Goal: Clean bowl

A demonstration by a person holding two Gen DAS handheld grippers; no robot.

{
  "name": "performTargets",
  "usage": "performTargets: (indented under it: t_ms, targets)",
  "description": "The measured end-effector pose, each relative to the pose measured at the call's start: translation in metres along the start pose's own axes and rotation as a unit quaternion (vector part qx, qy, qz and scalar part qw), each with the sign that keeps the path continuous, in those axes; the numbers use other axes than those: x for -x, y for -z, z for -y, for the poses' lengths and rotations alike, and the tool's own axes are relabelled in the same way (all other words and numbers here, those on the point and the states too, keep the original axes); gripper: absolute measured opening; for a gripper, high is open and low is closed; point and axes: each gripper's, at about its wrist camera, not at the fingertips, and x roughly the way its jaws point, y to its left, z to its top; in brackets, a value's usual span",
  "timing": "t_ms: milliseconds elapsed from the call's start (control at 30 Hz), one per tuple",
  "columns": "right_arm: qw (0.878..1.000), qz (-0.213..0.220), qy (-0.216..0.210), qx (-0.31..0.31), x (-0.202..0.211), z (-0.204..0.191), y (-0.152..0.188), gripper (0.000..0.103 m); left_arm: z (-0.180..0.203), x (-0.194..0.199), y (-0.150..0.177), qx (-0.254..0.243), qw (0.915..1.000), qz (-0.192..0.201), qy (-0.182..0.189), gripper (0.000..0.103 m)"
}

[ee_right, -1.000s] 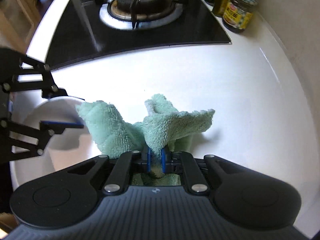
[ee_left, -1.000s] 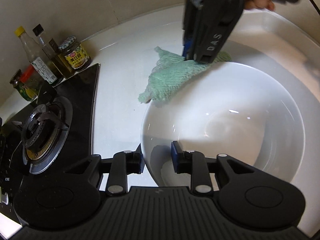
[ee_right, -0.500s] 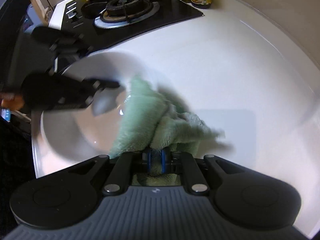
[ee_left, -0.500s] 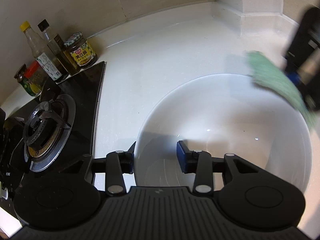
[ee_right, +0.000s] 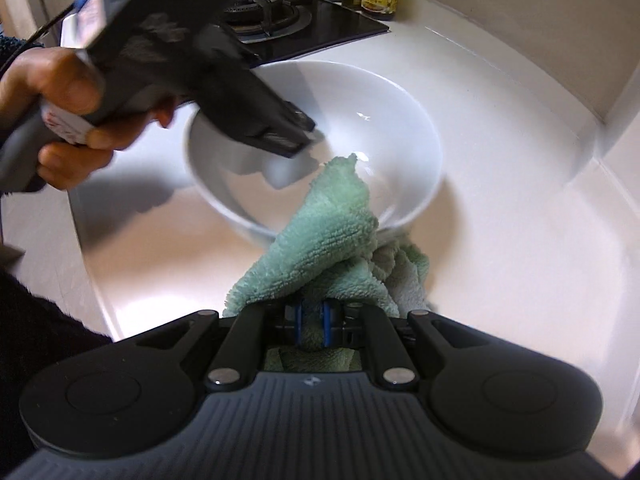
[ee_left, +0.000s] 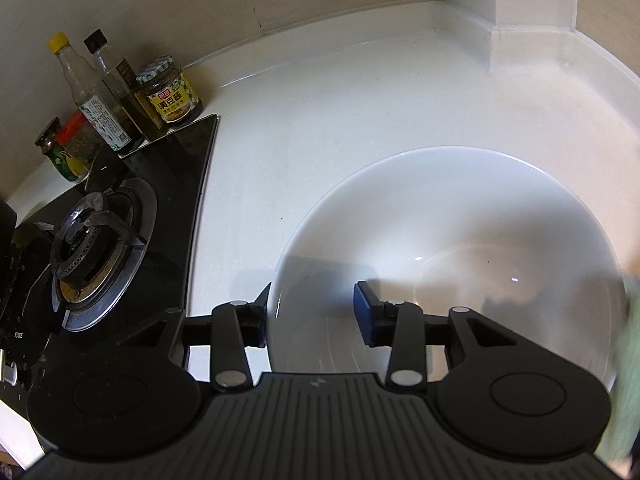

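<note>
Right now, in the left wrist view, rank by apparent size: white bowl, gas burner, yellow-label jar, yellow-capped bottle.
1. white bowl, by far the largest.
2. gas burner.
3. yellow-capped bottle.
4. yellow-label jar.
The bowl sits nearest the camera, which inflates it; bottle and jar look close, so that order is unsure.

One white bowl (ee_left: 460,216), one green cloth (ee_right: 332,232), two tools (ee_left: 310,312) (ee_right: 311,326), one burner (ee_left: 86,236), five condiment containers (ee_left: 172,96)

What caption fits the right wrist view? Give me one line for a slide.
Right tool clamps a green terry cloth draped over the round white ceramic bowl's near rim, left tool open above it.
</note>
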Motion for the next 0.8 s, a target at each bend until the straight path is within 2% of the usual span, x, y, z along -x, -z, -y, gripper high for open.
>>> performTargets:
  t_ms: [133,300,433,533,633,733,800]
  targets:
    - [0.999,0.018,0.017,-0.038,0.000,-0.028,0.001,0.009,0.001,0.001,0.001,-0.001,1.0000,-0.004,-0.003,0.045]
    - [0.996,0.049,-0.004,-0.075,-0.001,-0.050,0.001,0.008,0.003,0.005,0.005,-0.005,0.9999,-0.013,0.003,0.045]
    - [0.989,0.091,-0.015,-0.115,-0.009,-0.063,-0.004,0.008,0.003,0.009,0.008,-0.010,0.9993,-0.028,0.024,0.043]
    - [0.980,0.108,-0.026,-0.163,-0.006,-0.054,0.003,0.008,-0.005,0.012,0.005,-0.022,0.9969,-0.051,0.056,0.035]
    - [0.971,0.111,-0.022,-0.211,0.009,-0.037,0.016,0.008,-0.012,0.010,-0.007,-0.050,0.9932,-0.069,0.079,0.029]
    - [0.962,0.123,0.011,-0.243,0.035,-0.020,0.022,0.008,-0.011,0.013,-0.025,-0.112,0.9892,-0.056,0.076,0.029]
    - [0.956,0.133,0.037,-0.259,0.053,-0.010,0.023,0.008,-0.003,0.011,-0.041,-0.163,0.9823,-0.049,0.077,0.029]
